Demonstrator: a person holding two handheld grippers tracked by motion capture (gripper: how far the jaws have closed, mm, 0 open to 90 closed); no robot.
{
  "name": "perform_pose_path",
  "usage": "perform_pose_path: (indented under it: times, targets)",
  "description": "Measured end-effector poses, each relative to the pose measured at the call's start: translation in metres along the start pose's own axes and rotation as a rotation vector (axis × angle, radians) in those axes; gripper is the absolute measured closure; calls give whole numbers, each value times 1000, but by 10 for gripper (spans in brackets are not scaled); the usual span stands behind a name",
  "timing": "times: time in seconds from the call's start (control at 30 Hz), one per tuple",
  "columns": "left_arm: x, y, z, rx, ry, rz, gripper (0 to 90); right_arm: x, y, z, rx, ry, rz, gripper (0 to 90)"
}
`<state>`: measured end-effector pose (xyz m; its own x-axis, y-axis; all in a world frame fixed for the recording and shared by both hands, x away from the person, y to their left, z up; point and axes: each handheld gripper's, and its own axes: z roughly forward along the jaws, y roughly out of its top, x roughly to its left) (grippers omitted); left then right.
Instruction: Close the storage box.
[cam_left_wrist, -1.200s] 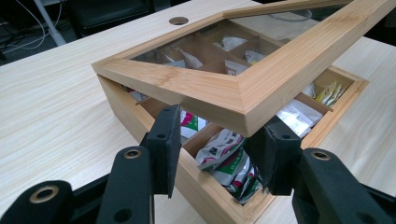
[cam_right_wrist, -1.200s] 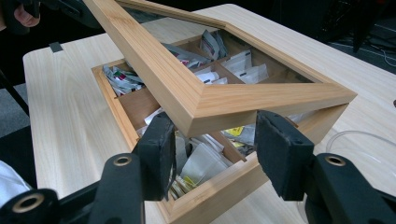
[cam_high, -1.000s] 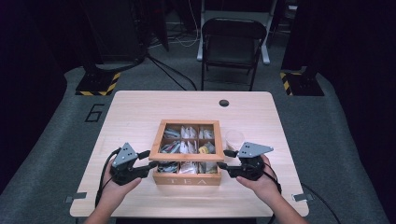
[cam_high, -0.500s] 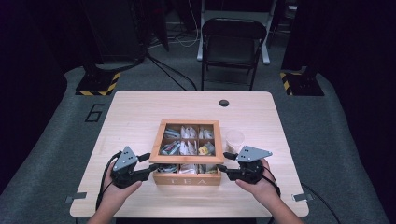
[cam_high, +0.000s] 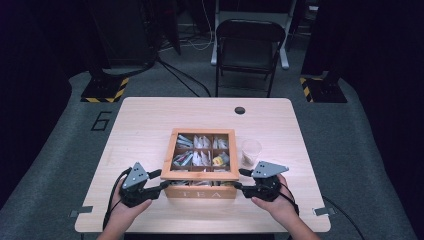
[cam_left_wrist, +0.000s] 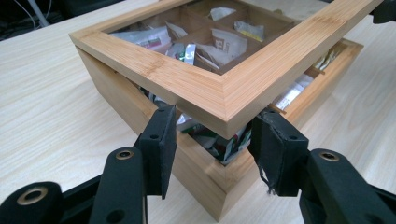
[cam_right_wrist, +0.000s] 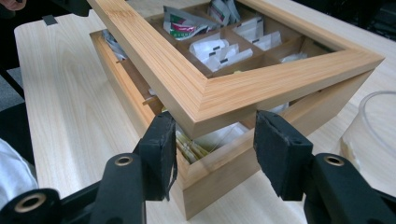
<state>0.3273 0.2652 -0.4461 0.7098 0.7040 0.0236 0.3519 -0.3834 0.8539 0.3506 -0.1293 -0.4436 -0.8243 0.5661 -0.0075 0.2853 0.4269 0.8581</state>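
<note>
A wooden tea box (cam_high: 202, 192) marked TEA stands near the table's front edge, its compartments holding several tea bags (cam_high: 200, 157). Its windowed lid (cam_high: 202, 175) is raised a little at the front, with a gap over the base (cam_left_wrist: 210, 186). My left gripper (cam_high: 161, 179) is shut on the lid's front left corner (cam_left_wrist: 187, 79), with the pads (cam_left_wrist: 161, 140) against its two sides. My right gripper (cam_high: 240, 179) grips the front right corner (cam_right_wrist: 187, 70) the same way, above the base (cam_right_wrist: 219, 182).
A clear plastic cup (cam_high: 250, 151) stands just right of the box, close to my right gripper (cam_right_wrist: 215, 119). A small black disc (cam_high: 240, 110) lies near the table's (cam_high: 145, 125) far edge. A folding chair (cam_high: 247, 45) stands beyond the table.
Both grippers have shifted slightly toward the table's near edge. They still hold the lid's front corners.
</note>
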Motion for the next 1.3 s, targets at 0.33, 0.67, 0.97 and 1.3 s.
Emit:
perform_pose_path:
  times: [0.33,0.67,0.97,1.3]
  targets:
    - [-3,-6,1,23,-8,-8,509,3,-6,3,38,8,8,496]
    - [-7,-2,-1,-11,-61,3,568,7,-11,3,34,43,39,540]
    - [-8,0,3,-5,-53,-2,542,7,-10,3,37,41,41,533]
    - [5,1,1,-3,-27,-31,500,-4,-1,-4,9,8,49,500]
